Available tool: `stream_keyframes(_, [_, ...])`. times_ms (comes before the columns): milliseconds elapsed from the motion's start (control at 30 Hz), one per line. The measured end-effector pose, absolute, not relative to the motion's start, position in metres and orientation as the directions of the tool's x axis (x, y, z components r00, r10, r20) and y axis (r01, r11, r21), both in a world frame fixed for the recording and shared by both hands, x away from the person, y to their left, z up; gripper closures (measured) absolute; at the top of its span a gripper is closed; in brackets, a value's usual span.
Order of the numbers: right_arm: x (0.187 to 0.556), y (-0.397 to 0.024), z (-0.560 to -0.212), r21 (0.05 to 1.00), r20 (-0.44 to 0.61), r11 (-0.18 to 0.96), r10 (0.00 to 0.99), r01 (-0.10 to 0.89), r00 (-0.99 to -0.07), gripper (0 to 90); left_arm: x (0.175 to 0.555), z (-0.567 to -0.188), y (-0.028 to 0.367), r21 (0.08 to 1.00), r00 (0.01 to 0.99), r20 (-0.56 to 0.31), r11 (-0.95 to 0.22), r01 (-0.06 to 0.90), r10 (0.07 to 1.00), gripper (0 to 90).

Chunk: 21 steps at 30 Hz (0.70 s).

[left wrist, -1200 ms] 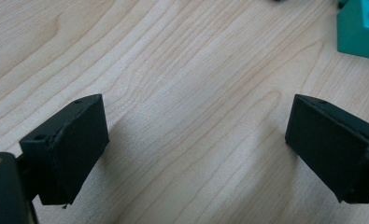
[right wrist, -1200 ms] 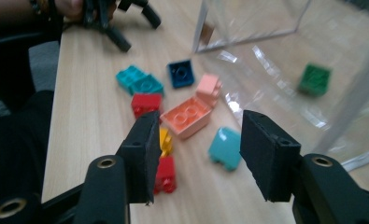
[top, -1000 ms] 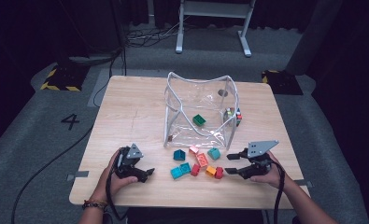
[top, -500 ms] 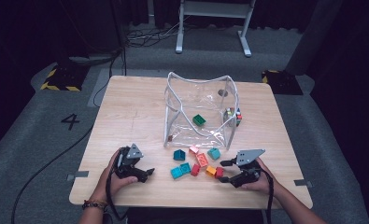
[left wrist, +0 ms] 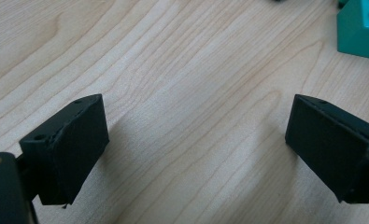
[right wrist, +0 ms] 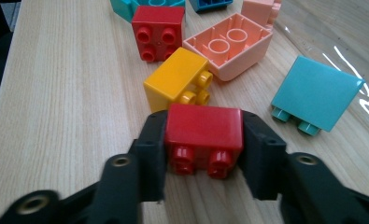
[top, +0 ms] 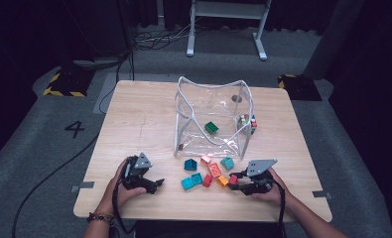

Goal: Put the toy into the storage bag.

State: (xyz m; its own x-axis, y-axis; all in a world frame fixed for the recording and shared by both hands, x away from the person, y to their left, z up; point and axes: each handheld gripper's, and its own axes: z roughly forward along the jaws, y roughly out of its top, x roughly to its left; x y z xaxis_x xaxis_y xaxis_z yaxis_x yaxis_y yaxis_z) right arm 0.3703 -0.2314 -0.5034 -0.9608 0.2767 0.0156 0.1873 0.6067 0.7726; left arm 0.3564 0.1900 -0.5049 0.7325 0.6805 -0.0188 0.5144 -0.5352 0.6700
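The right gripper has just been closing its fingers, and they now clamp a glossy red plastic brick by its two smooth sides, studs turned toward the camera in the right gripper view. The brick sits low at the near right of the pale, straight-grained wooden counter. Touching it on the far side lies a yellow brick, tipped on its side. Beyond that are a second red brick, studs up, and a peach brick turned over so its hollow underside and inner tubes show. To the right lies a light teal brick, a flat face up.

The left gripper rests at the near left, well apart from the pile, its matte black fingers spread wide over bare wood with nothing between them. A teal brick is cut off at that view's far right corner.

Farther back stands a clear soft-plastic bag with white edging, open at the top; a green brick lies inside. Small colourful pieces at its right edge are too small to make out.
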Motion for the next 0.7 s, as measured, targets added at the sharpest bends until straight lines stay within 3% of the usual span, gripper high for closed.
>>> stream_keyframes(700, [0.373, -0.262, -0.477, 0.823, -0.002, 0.538, 0.322, 0.181, -0.947, 58.9, 0.356, -0.505, 0.19, 0.671, 0.733, -0.019, -0.535, 0.514, 0.68, 6.2])
